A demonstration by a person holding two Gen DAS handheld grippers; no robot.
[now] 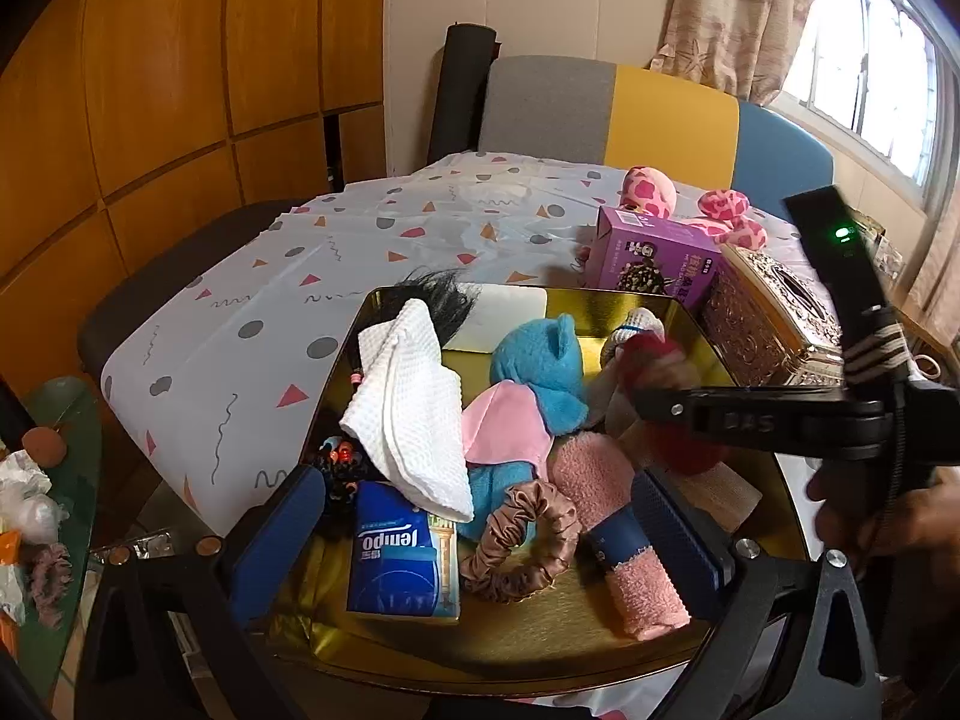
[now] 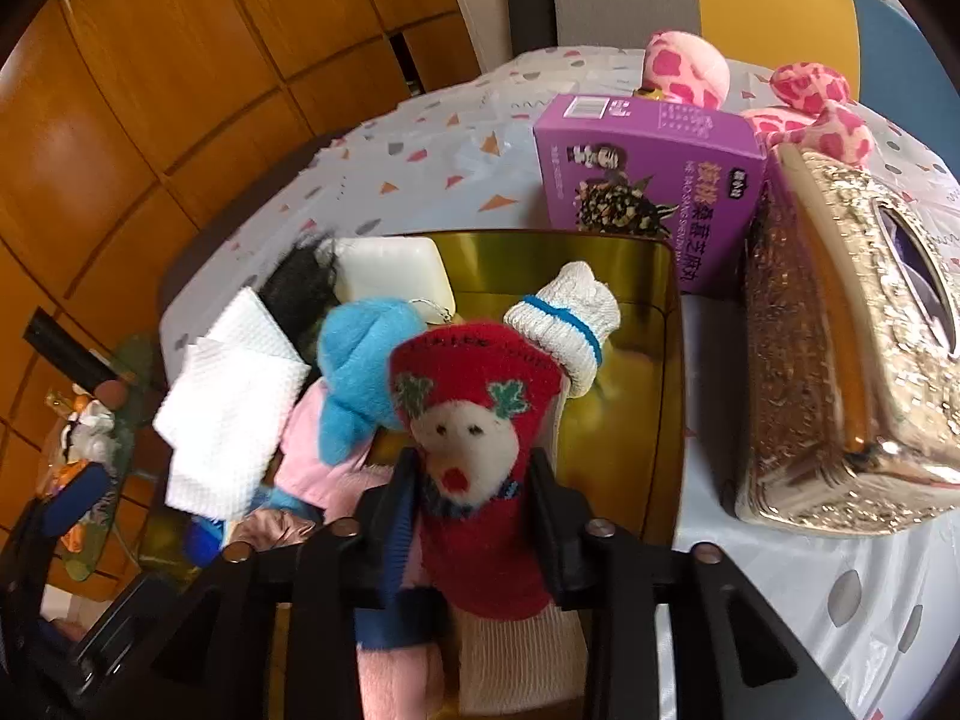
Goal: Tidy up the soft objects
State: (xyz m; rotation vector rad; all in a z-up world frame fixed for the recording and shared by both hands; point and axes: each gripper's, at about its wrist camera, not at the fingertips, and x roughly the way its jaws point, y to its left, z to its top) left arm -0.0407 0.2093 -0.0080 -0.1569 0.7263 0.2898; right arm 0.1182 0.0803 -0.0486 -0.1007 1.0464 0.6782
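1. Lowering a red knitted sock with a white face stitched on it into the shiny gold metal tray looks like the step in hand; the sock sits at the centre of the right wrist view, between the fingers of the right gripper.
2. Its jaws stand a little apart. The sock lies between them, but whether the pads press on it I cannot tell.
3. At the bottom of the left wrist view the left gripper hangs wide open and empty over the tray's near end, above a blue tissue packet and a brown satin scrunchie.
4. Already in the tray: a white waffle cloth, a blue plush toy, a rolled pink fleece sock.
5. A pink spotted plush lies outside, in the upper right.
6. Next, I judge, the right hand must clear the sock and reach past the purple carton for that plush.
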